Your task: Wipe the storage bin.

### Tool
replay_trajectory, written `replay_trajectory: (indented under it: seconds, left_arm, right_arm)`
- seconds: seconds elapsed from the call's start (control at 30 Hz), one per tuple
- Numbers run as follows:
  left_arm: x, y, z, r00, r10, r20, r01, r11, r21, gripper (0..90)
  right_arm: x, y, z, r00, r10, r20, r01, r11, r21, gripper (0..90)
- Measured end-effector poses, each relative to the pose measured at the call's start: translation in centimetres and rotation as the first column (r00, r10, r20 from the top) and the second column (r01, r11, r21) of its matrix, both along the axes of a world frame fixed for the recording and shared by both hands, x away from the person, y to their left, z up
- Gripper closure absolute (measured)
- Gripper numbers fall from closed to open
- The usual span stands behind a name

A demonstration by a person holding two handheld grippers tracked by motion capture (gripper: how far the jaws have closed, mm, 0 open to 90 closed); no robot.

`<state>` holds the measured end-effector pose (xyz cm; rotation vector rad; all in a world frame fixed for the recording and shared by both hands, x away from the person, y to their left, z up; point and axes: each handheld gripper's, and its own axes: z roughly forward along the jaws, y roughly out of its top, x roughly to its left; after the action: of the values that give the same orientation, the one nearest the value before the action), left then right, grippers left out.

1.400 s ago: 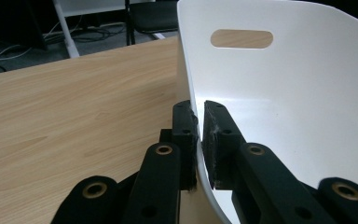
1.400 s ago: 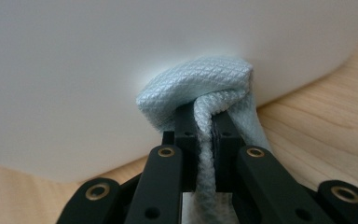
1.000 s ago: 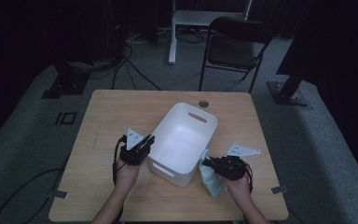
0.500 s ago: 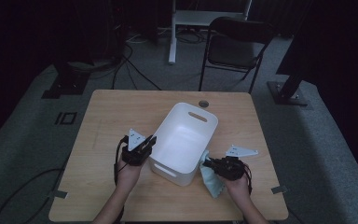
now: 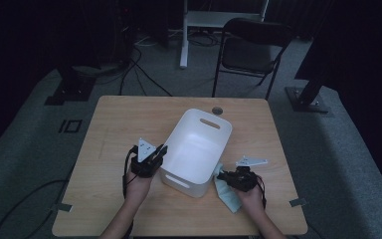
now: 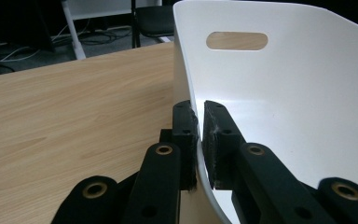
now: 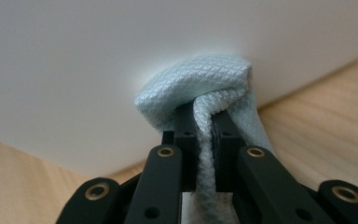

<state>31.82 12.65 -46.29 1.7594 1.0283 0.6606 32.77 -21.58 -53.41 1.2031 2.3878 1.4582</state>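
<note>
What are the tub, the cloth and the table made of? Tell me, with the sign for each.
Tub: likely plastic; smooth, white, thin moulded wall with a cut-out handle.
Cloth: woven fabric, pale blue, diamond-textured, folds softly.
Table: wood or wood-look laminate; light grain lines, matte.

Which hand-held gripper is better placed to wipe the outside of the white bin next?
Right: the right hand-held gripper is shut on the light blue cloth, against the white bin; the left hand-held gripper clamps its rim.

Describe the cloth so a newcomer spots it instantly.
On the wooden table, find the white tub in the middle. At its near right corner, the right gripper pinches a pale blue, waffle-textured cloth against the tub's outer wall: the only soft, coloured thing there.
</note>
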Motion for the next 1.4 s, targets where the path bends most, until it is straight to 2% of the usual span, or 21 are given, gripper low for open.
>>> replay_trajectory:
  seconds: [0.07, 0.13, 0.23, 0.3, 0.37, 0.47, 0.53, 0.6, 0.73, 0.77, 0.83, 0.93, 1.17, 1.4]
  left_arm:
    - [0.0, -0.1, 0.0, 0.9999, 0.01, -0.001, -0.01, 1.0, 0.0, 84.0]
    - [0.0, -0.1, 0.0, 0.9997, 0.022, -0.005, -0.022, 0.9998, 0.003, 84.1]
    - [0.0, -0.2, 0.0, 0.9992, 0.038, -0.006, -0.038, 0.9993, 0.001, 84.4]
    - [0.0, -0.3, 0.0, 0.9989, 0.046, -0.007, -0.046, 0.9989, 0.0, 84.5]
    - [0.0, -0.3, 0.0, 0.9988, 0.048, -0.008, -0.048, 0.9988, 0.0, 84.5]
    - [0.0, -0.4, 0.1, 0.9986, 0.052, -0.008, -0.052, 0.9986, 0.003, 84.6]
    - [0.0, -0.4, 0.1, 0.9985, 0.054, -0.009, -0.054, 0.9986, 0.003, 84.6]
    - [0.0, -0.4, 0.1, 0.9985, 0.054, -0.008, -0.054, 0.9985, 0.002, 84.8]
    - [0.0, -0.5, 0.1, 0.9987, 0.049, -0.009, -0.049, 0.9988, 0.003, 85.0]
    - [0.0, -0.4, 0.0, 0.9994, 0.034, -0.004, -0.034, 0.9994, -0.005, 85.0]
    - [0.0, -0.3, 0.0, 0.9998, 0.021, -0.002, -0.022, 0.9997, -0.008, 84.8]
    - [0.0, -0.3, -0.1, 0.9998, 0.019, -0.004, -0.019, 0.9997, -0.018, 84.6]
    - [-0.1, -0.4, 0.0, 0.9997, 0.025, -0.007, -0.026, 0.9996, -0.015, 84.4]
    - [0.0, -0.4, -0.1, 0.9996, 0.025, -0.008, -0.026, 0.9993, -0.027, 84.0]
  right_arm:
    - [0.1, 0.0, -0.2, 0.9998, -0.002, -0.018, 0.002, 1.0, 0.001, 84.1]
    - [-0.1, 0.2, 0.3, 1.0, 0.002, -0.005, -0.002, 1.0, -0.02, 84.1]
    - [-0.9, 0.1, 1.4, 0.9993, 0.027, 0.024, -0.027, 1.0, 0.009, 84.1]
    - [-1.6, 0.1, 2.4, 0.9978, 0.043, 0.05, -0.045, 0.998, 0.049, 84.1]
    - [-2.5, 0.2, 3.6, 0.9941, 0.065, 0.087, -0.072, 0.994, 0.079, 84.0]
    - [-3.8, 0.2, 5.3, 0.9827, 0.095, 0.159, -0.117, 0.984, 0.132, 84.0]
    - [-4.5, 0.5, 6.1, 0.9752, 0.104, 0.195, -0.132, 0.982, 0.136, 84.0]
    - [-4.9, 0.7, 6.3, 0.9721, 0.1, 0.212, -0.129, 0.984, 0.126, 84.0]
    - [-4.7, 0.8, 6.0, 0.9747, 0.093, 0.203, -0.12, 0.985, 0.122, 84.1]
    - [-4.5, 1.0, 5.3, 0.9796, 0.081, 0.184, -0.101, 0.989, 0.104, 84.2]
    - [-4.2, 0.9, 4.8, 0.9846, 0.079, 0.156, -0.097, 0.99, 0.107, 84.2]
    - [-3.9, 0.9, 4.1, 0.9882, 0.079, 0.132, -0.092, 0.991, 0.101, 84.2]
    - [-3.3, 0.8, 2.9, 0.9928, 0.071, 0.096, -0.079, 0.994, 0.079, 84.2]
    - [-2.4, 0.7, 1.3, 0.9966, 0.06, 0.056, -0.061, 0.998, 0.021, 84.1]
